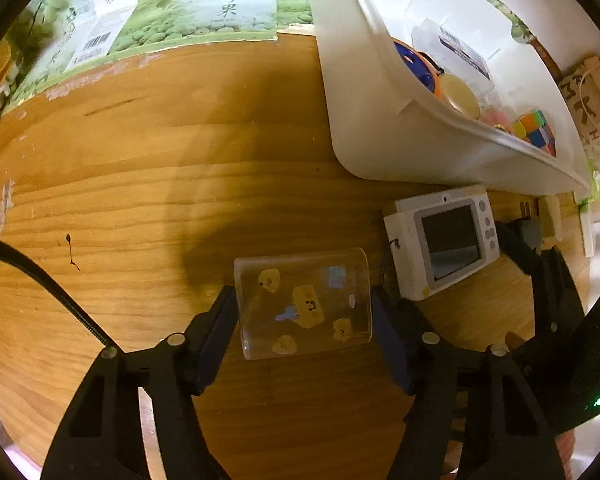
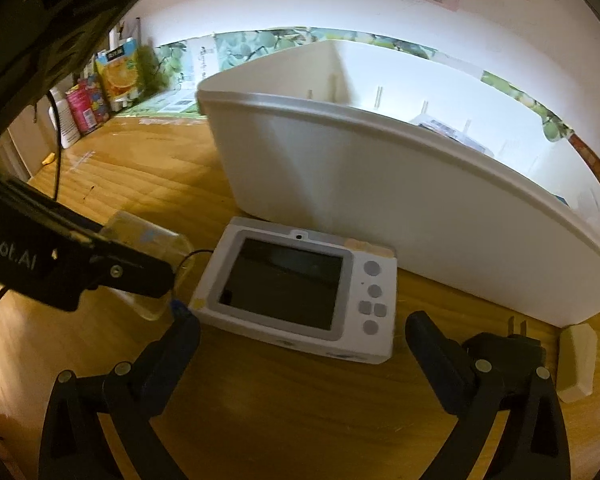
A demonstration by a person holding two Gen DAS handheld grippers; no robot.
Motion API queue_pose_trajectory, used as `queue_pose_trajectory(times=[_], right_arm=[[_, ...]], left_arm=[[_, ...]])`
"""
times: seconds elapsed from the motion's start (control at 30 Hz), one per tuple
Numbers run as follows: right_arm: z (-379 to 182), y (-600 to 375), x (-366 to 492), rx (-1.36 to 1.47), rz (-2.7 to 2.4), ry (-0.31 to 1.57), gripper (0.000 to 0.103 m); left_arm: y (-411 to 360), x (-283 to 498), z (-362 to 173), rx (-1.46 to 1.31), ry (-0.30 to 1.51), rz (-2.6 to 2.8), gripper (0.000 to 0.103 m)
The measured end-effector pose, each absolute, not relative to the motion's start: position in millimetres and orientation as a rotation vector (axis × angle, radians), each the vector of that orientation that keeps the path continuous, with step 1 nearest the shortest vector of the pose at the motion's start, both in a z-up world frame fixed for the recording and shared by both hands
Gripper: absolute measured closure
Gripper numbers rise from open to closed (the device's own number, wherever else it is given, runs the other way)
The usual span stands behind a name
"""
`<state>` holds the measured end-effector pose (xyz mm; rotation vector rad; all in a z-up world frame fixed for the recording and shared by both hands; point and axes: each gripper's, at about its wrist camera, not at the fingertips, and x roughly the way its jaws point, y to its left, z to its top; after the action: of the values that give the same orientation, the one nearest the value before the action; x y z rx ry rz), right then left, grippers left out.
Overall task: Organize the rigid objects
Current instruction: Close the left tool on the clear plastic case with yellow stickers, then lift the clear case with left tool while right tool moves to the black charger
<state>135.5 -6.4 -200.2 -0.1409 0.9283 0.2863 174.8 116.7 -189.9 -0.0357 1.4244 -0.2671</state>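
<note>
Two tools in play. Left tool (image 1: 304,304) points steeply down at the tabletop (image 1: 140,184), its two fingers on either side of one clear block (image 1: 303,303) printed with yellow cartoon stickers; the pads sit right at the block's left and right edges, looks like a pinch, block resting on the wood. Right tool (image 2: 302,344) has its fingers spread wide, nothing between them, hovering just in front of one white toy camera (image 2: 300,288) lying screen-up on the tabletop. Camera sits just beside the block, a thin black cord running off its corner. One white plug adapter (image 2: 576,360) lies on the wood to the camera's right, prongs toward the bin. One white plastic bin (image 1: 380,112) stands directly behind the camera, near wall almost touching it. Inside the bin: one blue-and-orange round item (image 1: 414,65), one pale yellow disc (image 1: 462,96), one multicoloured puzzle cube (image 1: 536,130), one clear box with a barcode label (image 1: 456,50), something pink between disc and cube, too small to tell. Green fruit-print sheets (image 1: 204,4) lie along the far edge, a few bottles and packets (image 2: 96,100) at the far left corner.
</note>
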Motion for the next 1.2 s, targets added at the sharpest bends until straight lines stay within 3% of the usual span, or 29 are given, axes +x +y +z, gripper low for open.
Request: queue_pose_trajectory(times=[1.2], right_arm=[[-196.8, -3.4, 135.4, -0.121, 0.314, 0.889, 0.005]], left_arm=[[126.9, 147.4, -195.6, -0.041, 1.477, -0.266, 0.035]])
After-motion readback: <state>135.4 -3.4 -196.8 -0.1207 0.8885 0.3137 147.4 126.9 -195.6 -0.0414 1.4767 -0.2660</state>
